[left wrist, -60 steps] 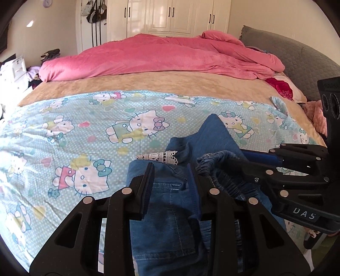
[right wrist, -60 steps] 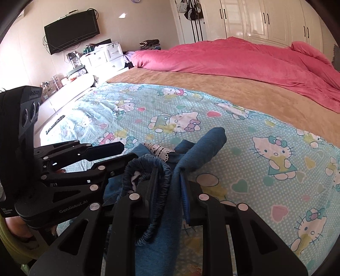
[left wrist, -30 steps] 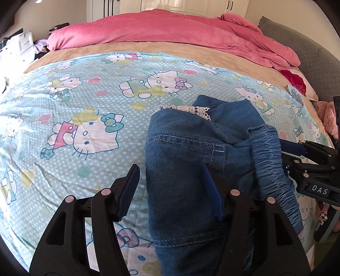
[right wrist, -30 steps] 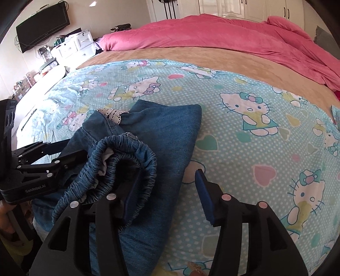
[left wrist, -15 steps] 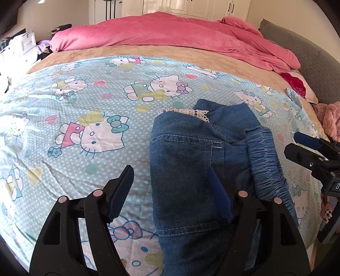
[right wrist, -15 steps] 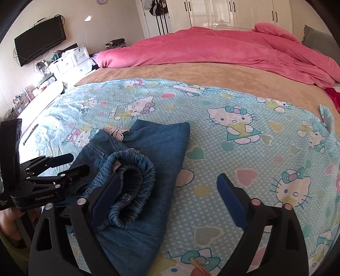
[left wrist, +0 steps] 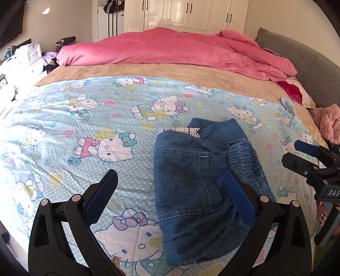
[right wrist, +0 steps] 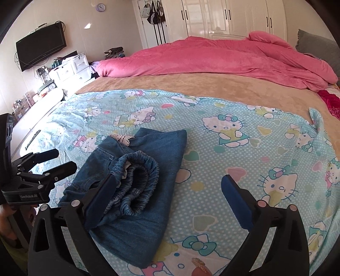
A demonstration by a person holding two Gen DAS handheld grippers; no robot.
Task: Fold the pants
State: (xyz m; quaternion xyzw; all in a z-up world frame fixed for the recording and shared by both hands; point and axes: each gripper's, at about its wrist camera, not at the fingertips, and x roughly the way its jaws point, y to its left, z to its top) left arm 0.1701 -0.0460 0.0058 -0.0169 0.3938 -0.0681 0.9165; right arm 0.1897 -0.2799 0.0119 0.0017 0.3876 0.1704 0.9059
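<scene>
A home bedroom: a wide bed (right wrist: pixel 170 85) with a tan plush blanket, a light-blue cartoon-cat printed sheet (right wrist: pixel 244 148) spread over its near part, and a rumpled pink duvet (right wrist: pixel 212 57) heaped along its far side. Behind the bed stands a white panelled wardrobe with dark handles (right wrist: pixel 229 17), with bags hanging on hooks (right wrist: pixel 154 12) beside it. Along the side wall are a wall-mounted black flat-screen television (right wrist: pixel 41 47) and a white chest of drawers (right wrist: pixel 70 70) with cluttered items.
</scene>
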